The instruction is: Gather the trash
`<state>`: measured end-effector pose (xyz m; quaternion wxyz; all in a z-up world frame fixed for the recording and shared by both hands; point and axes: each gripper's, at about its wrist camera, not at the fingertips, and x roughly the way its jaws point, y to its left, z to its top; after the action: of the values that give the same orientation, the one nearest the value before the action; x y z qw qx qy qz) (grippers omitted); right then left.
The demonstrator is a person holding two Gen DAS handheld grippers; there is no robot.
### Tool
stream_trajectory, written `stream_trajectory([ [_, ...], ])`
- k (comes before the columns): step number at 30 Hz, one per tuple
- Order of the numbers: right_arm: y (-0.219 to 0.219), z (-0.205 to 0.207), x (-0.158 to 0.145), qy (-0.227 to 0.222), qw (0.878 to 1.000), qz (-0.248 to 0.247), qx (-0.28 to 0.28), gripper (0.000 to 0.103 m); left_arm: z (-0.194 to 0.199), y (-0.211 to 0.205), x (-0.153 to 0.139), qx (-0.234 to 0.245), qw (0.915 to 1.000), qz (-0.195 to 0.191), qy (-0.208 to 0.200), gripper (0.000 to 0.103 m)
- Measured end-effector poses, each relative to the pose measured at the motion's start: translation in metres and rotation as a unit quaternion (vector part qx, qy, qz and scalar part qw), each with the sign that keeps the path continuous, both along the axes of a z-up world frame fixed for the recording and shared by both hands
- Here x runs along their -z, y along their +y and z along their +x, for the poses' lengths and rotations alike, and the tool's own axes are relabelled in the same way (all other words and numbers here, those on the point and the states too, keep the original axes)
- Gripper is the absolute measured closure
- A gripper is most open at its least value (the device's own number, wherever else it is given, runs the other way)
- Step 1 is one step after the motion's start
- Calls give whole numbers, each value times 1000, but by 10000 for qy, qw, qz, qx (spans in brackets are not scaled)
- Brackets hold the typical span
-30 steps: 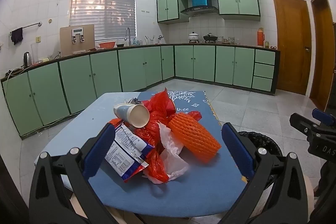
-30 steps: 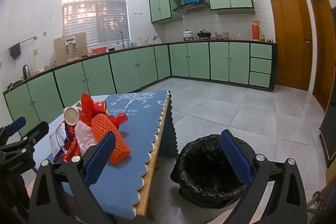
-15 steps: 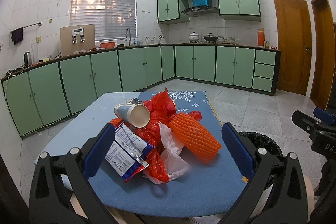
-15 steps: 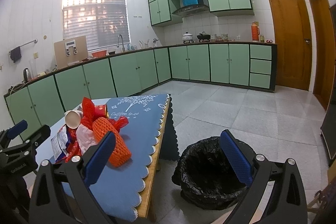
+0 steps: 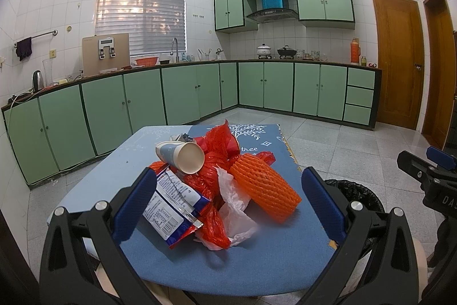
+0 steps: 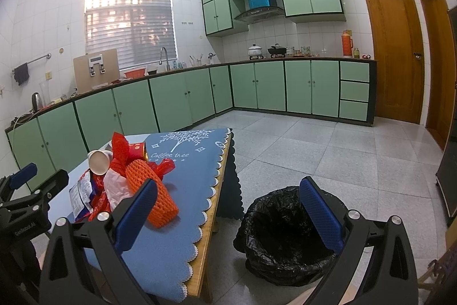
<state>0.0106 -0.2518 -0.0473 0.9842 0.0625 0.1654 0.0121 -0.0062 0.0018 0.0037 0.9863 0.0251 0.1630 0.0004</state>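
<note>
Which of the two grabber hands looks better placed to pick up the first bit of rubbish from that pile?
Probably the left gripper: open, it faces the trash pile. The open right gripper faces the bin.

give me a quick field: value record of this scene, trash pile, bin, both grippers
setting: kitchen with green cabinets, tiled floor
table: blue cloth with scalloped edge
trash pile: heaped on the table, untouched
pile items: paper cup on its side on top; orange foam net; printed snack wrapper; red plastic bag; white plastic
bin: on the floor beside the table, black liner, looks empty
left gripper: open, holding nothing, facing the pile
right gripper: open, holding nothing, facing the table edge and bin
</note>
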Motion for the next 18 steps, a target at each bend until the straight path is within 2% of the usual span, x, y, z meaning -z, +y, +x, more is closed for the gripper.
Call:
stream_trajectory([
  [18,-1,0,-1,-22,10000,0,-3,6,0,0,0,-3,10000,1,-3,5],
])
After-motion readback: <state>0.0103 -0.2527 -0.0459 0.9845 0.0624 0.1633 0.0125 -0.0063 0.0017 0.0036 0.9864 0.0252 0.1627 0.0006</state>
